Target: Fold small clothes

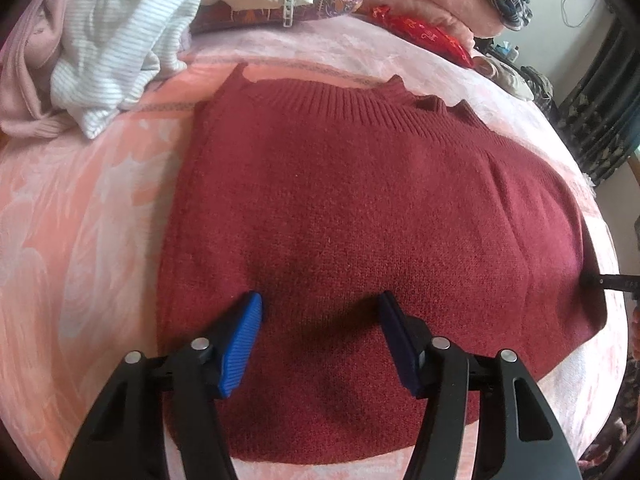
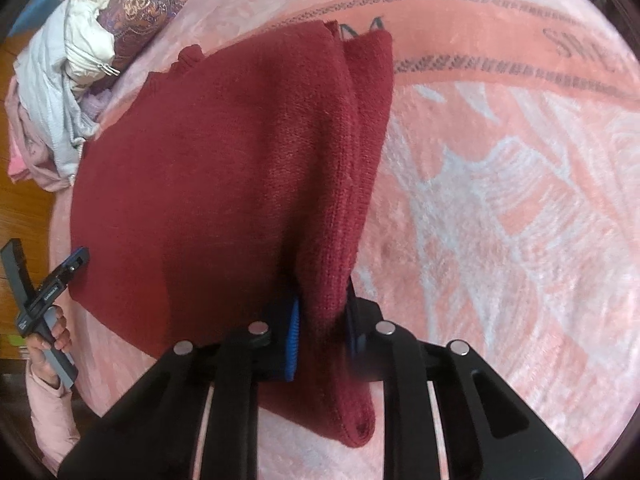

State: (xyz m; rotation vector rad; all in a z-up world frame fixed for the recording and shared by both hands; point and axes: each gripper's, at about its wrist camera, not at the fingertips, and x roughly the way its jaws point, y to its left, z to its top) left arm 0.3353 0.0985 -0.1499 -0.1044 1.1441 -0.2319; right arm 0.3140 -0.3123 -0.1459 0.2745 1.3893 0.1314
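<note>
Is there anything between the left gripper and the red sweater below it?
Nothing visible. The left gripper is open directly over the red sweater, with only bare knit between its fingers. The pile of other clothes lies off to the side.

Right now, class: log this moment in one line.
item: dark red knitted sweater | left gripper: open above it | right gripper: shut on folded edge

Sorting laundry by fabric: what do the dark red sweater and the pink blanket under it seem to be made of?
Dark red sweater: looks like a wool or acrylic knit, matte and slightly fuzzy, with visible stitches and a ribbed neck. Pink blanket: looks like plush fleece, probably synthetic, with a soft sheen and a pale pattern.
</note>
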